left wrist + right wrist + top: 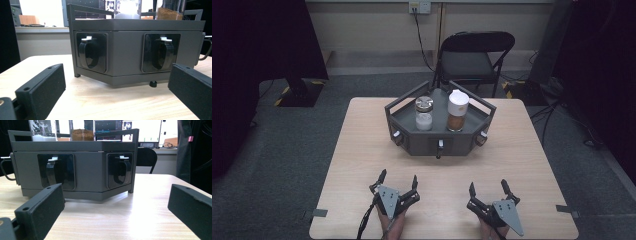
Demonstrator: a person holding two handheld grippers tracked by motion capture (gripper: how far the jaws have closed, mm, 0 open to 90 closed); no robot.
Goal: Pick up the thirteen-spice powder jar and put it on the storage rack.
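Note:
A dark grey angular rack stands at the middle of the wooden table. On its top tray are a glass jar with a metal lid and white contents and a white-capped jar of brown powder. Black handles sit in recesses on its front faces. My left gripper rests open near the front edge, left of centre, nothing between its jaws. My right gripper rests open to the right, also holding nothing. Both point toward the rack.
A black folding chair stands behind the table. Cables and dark equipment stands lie on the grey carpet to both sides. Bare tabletop runs between the grippers and the rack. Small clips mark the table's front corners.

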